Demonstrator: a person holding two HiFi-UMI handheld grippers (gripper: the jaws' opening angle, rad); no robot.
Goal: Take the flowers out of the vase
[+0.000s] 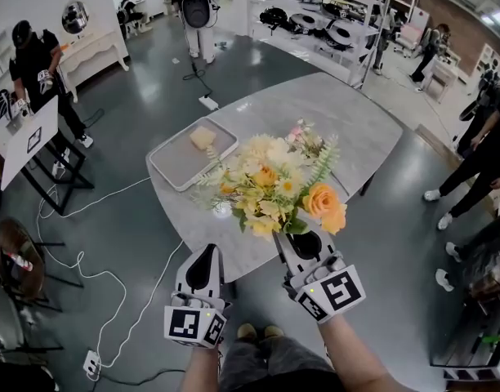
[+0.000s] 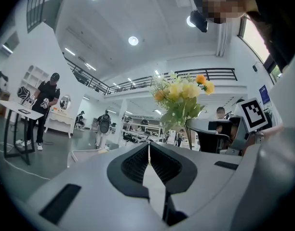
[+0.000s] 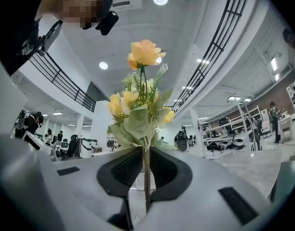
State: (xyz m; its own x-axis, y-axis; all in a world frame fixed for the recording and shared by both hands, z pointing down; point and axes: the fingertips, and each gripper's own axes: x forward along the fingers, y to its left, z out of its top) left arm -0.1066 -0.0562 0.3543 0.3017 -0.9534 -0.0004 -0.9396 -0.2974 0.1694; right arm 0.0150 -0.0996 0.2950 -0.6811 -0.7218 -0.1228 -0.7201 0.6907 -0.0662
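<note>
Flowers, bunch of yellow, cream & orange blooms w/ green leaves, upright over near edge of grey oval marble table, seemingly lifted free; thin stem pinched btwn narrowed jaws of right gripper, low grip prob. to spare blooms. Left gripper closed, empty, alongside as spare. No legible writing; only b/w square-marker cubes.

The tray lies on the left part of the surface, with a block on its far end. The flowers stand over the surface's near edge (their stem between the right tool's jaws). The left tool sits just left of the right one, at that same edge.
</note>
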